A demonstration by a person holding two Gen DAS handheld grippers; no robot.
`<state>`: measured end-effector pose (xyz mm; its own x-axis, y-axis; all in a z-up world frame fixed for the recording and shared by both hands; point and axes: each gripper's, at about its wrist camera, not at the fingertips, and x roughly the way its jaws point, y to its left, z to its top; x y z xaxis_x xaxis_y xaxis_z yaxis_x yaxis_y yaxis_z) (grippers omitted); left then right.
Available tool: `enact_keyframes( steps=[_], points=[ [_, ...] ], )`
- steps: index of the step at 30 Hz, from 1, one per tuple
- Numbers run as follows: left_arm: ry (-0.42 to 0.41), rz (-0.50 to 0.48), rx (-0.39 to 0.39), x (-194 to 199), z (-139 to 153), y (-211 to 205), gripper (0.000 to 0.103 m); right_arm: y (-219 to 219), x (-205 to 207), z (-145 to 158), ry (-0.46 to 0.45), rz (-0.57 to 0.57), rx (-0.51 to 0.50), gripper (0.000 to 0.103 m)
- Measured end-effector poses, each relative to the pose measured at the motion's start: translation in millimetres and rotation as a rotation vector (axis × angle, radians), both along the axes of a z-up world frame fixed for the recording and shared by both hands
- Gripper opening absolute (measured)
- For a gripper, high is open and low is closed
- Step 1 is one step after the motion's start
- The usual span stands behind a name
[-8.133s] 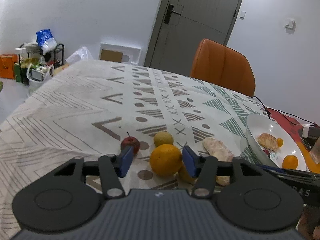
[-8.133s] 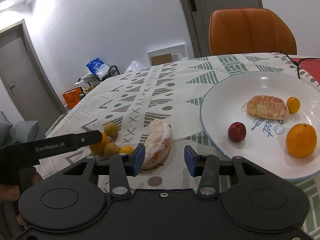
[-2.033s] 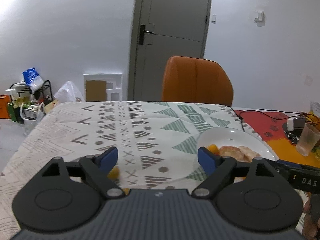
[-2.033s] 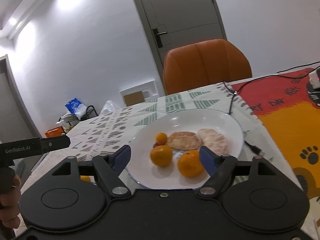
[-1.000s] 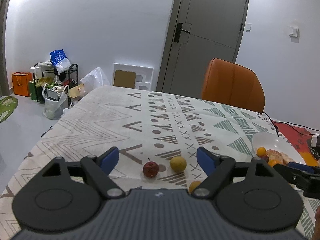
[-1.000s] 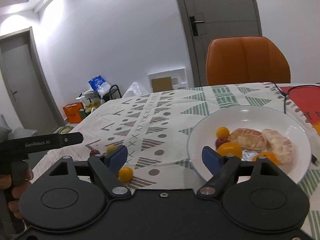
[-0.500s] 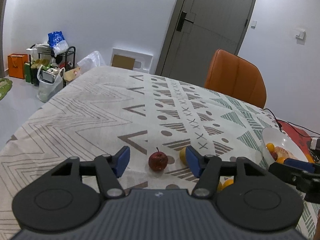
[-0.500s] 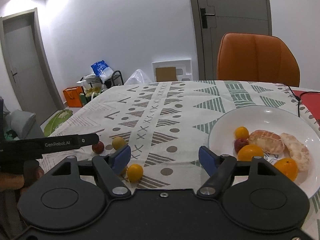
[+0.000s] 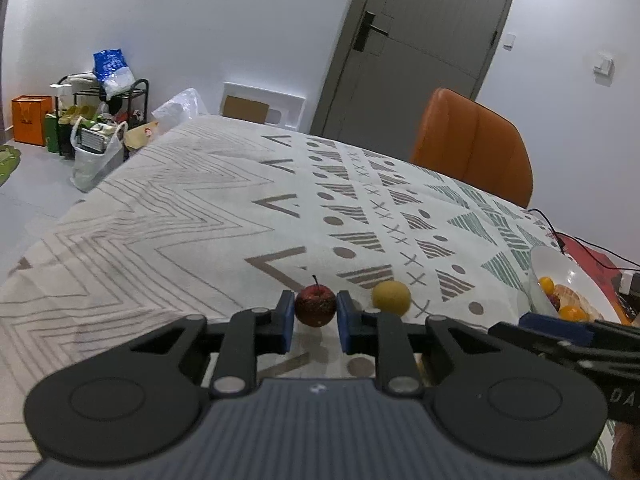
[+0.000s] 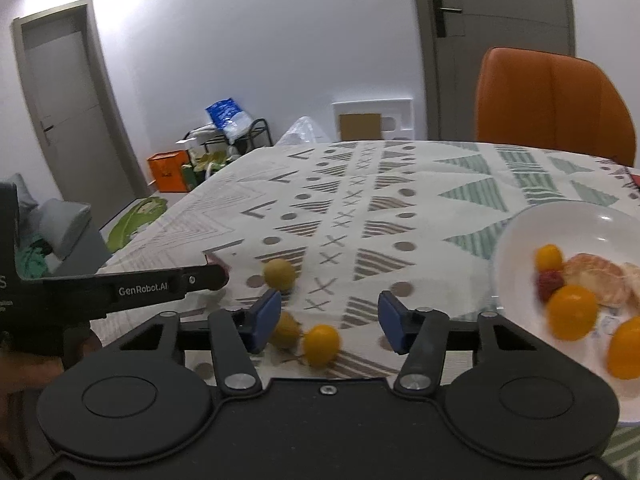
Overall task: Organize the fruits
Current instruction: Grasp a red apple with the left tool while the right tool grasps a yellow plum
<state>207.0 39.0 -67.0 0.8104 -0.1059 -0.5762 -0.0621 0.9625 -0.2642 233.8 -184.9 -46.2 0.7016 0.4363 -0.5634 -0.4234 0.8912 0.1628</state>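
My left gripper (image 9: 315, 316) is shut on a small red apple (image 9: 315, 305) on the patterned tablecloth; both blue pads touch its sides. A yellow round fruit (image 9: 391, 297) lies just right of it, also in the right wrist view (image 10: 280, 274). My right gripper (image 10: 327, 320) is open and empty above a small orange fruit (image 10: 321, 345) and a second yellowish fruit (image 10: 287, 330) by its left pad. The white plate (image 10: 560, 224) at right holds oranges, a small red fruit and peeled citrus pieces.
The left gripper's body (image 10: 120, 290) reaches in from the left in the right wrist view. An orange chair (image 9: 474, 148) stands at the table's far side. A red mat and cables (image 9: 588, 248) lie beyond the plate. Bags and a rack (image 9: 92, 120) stand on the floor at left.
My left gripper moved forward and closed its pads around the red apple. My right gripper swung left, away from the plate, and now sits over the small orange fruit.
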Motion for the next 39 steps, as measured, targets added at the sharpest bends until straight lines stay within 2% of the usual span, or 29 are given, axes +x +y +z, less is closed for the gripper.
enact_keyframes(
  steps=[9, 14, 18, 22, 39],
  points=[
    [-0.014, 0.051, -0.003, -13, 9, 20, 0.021, 25, 4, -4, 0.020, 0.071, 0.001, 0.041],
    [-0.023, 0.087, -0.010, -22, 13, 33, 0.021, 41, 12, -16, 0.057, 0.090, -0.039, 0.024],
    [-0.033, 0.100, -0.019, -28, 17, 38, 0.021, 46, 9, -16, 0.046, 0.096, -0.056, 0.023],
    [-0.043, 0.081, -0.032, -30, 20, 33, 0.021, 42, -1, -3, 0.009, 0.081, -0.048, 0.023],
    [-0.063, -0.026, 0.014, -26, 27, -28, 0.021, -31, -9, 15, -0.049, -0.048, 0.044, 0.023]
  ],
)
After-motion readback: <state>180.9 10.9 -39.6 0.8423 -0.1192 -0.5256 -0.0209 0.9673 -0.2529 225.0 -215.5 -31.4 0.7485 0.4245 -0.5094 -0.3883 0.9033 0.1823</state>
